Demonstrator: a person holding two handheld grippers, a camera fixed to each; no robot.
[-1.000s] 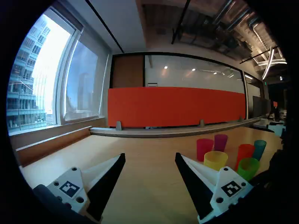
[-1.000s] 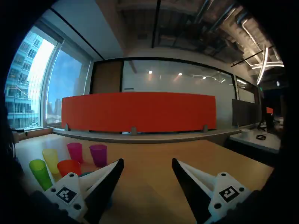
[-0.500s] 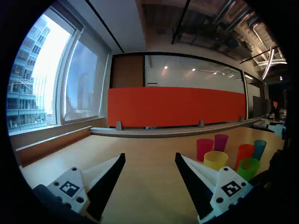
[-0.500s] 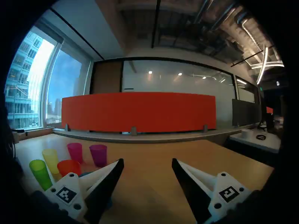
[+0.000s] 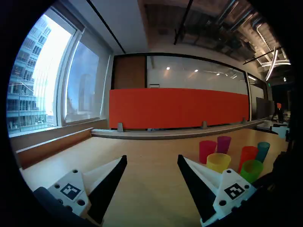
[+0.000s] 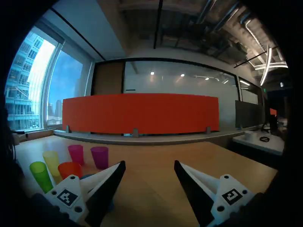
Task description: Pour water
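Several coloured plastic cups stand together on the wooden table [image 5: 151, 181]. In the left gripper view they sit to the right: pink cup [image 5: 206, 150], purple cup [image 5: 223, 144], yellow cup [image 5: 218, 162], orange cup [image 5: 248, 156], teal cup [image 5: 263, 151], green cup [image 5: 251, 170]. My left gripper [image 5: 151, 166] hangs low over the table, open and holding nothing, left of the cups. In the right gripper view the cups are at the left: green [image 6: 40, 175], yellow [image 6: 51, 161], pink [image 6: 76, 154], purple [image 6: 100, 157], orange [image 6: 70, 170]. My right gripper [image 6: 149, 169] is open and holds nothing, right of them.
A long orange divider [image 5: 178, 108] runs along the table's far edge, on a grey rail. Large windows [image 5: 45, 87] line the left wall above a wooden ledge. Another desk [image 6: 261, 142] with small items stands at the far right.
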